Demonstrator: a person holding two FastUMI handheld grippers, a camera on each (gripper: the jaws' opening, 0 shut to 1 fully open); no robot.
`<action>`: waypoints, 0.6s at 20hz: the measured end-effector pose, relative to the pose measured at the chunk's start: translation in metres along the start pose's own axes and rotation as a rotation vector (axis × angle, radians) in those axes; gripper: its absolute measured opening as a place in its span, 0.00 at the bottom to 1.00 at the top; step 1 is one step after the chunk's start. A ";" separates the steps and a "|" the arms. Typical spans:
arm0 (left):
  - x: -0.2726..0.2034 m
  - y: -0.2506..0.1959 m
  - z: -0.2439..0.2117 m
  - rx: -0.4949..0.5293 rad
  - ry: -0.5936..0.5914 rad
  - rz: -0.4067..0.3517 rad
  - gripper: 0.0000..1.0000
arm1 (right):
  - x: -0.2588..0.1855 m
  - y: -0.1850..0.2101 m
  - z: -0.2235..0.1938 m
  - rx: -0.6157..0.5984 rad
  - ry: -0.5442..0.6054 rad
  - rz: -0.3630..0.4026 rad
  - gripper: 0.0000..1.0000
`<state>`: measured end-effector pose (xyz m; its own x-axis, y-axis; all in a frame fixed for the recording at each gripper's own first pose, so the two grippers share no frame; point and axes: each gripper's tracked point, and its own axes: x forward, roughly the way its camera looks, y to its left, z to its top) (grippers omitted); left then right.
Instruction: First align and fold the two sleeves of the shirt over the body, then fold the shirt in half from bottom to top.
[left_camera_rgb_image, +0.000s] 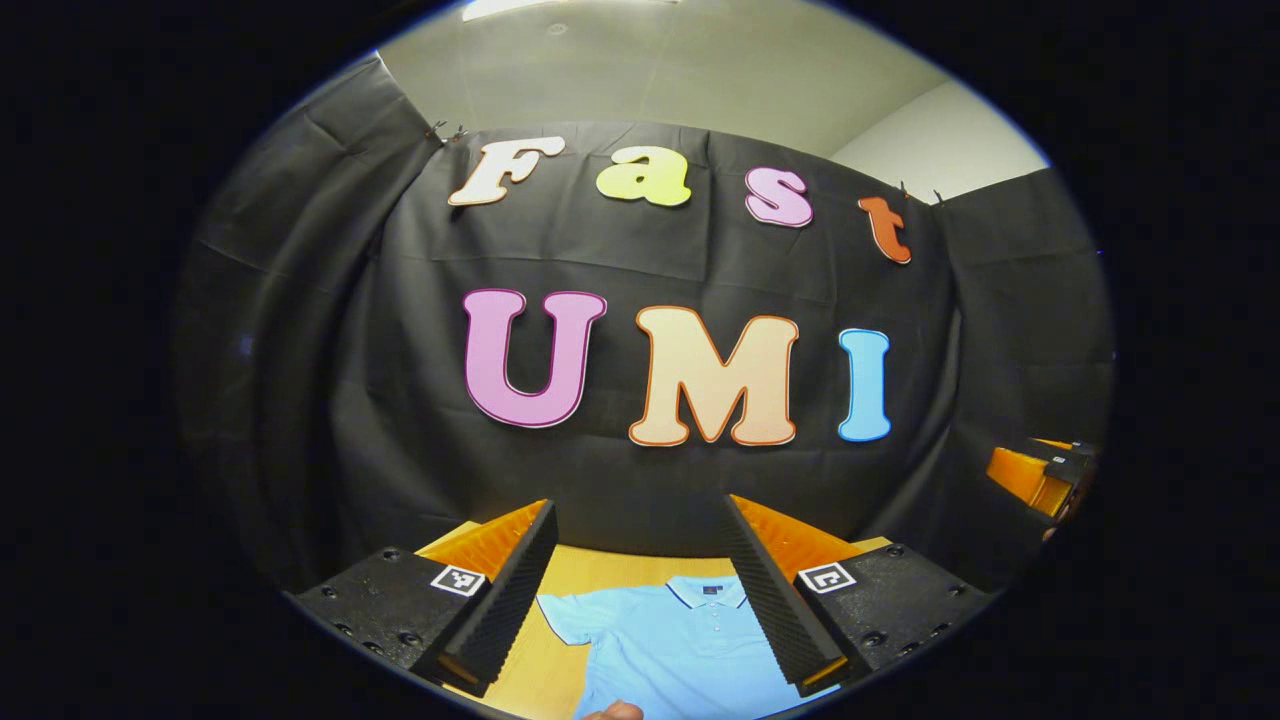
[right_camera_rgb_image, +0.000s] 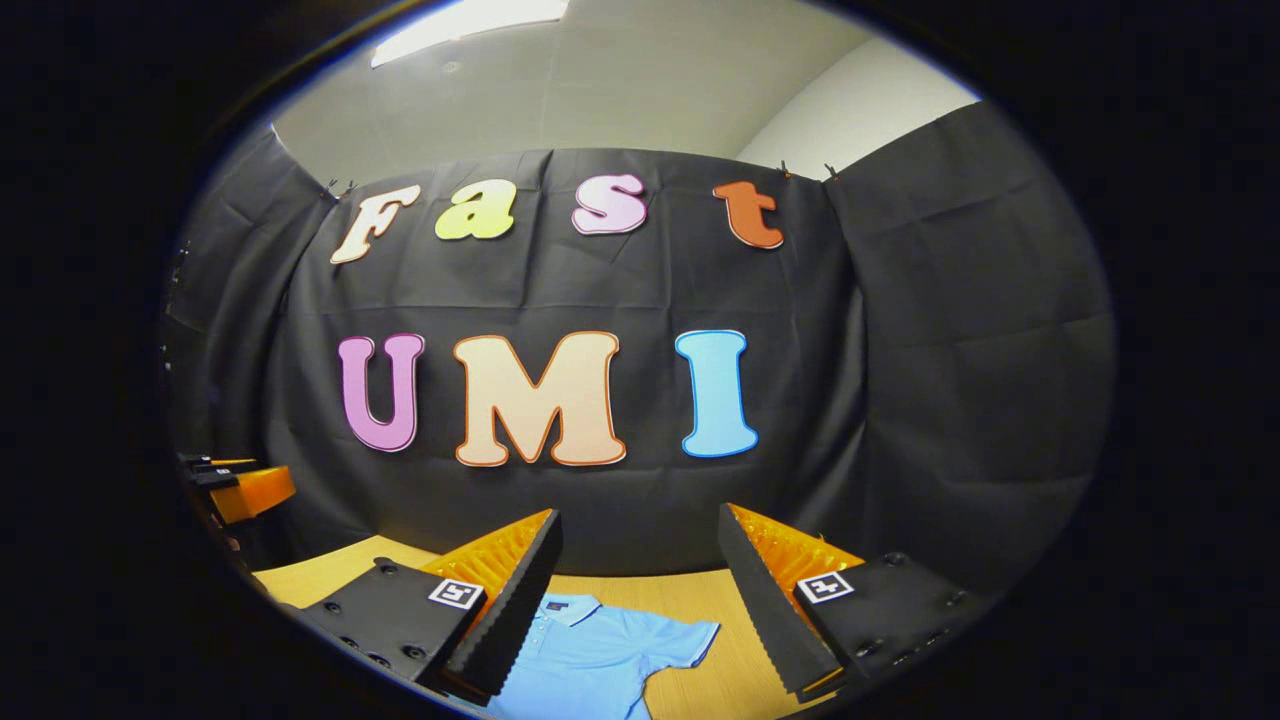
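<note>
A light blue polo shirt (left_camera_rgb_image: 675, 645) lies flat on the wooden table (left_camera_rgb_image: 600, 572), collar toward the booth wall, both short sleeves spread out. In the left gripper view my left gripper (left_camera_rgb_image: 640, 590) hangs open above the shirt's collar and left sleeve, holding nothing. In the right gripper view the same shirt (right_camera_rgb_image: 590, 655) shows its collar and right sleeve, and my right gripper (right_camera_rgb_image: 640, 590) stands open above it with nothing between its fingers. The other gripper shows far off at the right edge (left_camera_rgb_image: 1045, 475) and at the left edge (right_camera_rgb_image: 235, 485).
The wooden table (right_camera_rgb_image: 690, 590) runs back to the black cloth wall close behind the shirt's collar. A bit of a hand (left_camera_rgb_image: 613, 711) shows at the bottom edge of the left gripper view, over the shirt's body.
</note>
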<state>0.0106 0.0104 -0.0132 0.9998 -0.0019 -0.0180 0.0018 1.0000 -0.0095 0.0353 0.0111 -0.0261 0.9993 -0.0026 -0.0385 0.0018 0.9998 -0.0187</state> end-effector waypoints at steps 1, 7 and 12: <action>0.002 0.000 0.000 0.002 -0.001 -0.004 0.99 | 0.007 0.000 -0.005 -0.007 0.007 -0.002 0.98; 0.008 0.010 -0.001 0.022 0.000 0.002 0.97 | 0.055 -0.009 -0.054 -0.035 0.065 -0.028 0.99; 0.021 0.021 -0.007 0.026 0.020 0.010 0.97 | 0.096 -0.024 -0.103 -0.041 0.148 -0.072 0.98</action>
<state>0.0311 0.0317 -0.0207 0.9992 0.0080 -0.0379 -0.0074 0.9998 0.0170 0.1267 -0.0154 -0.1326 0.9801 -0.0795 -0.1819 0.0683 0.9954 -0.0671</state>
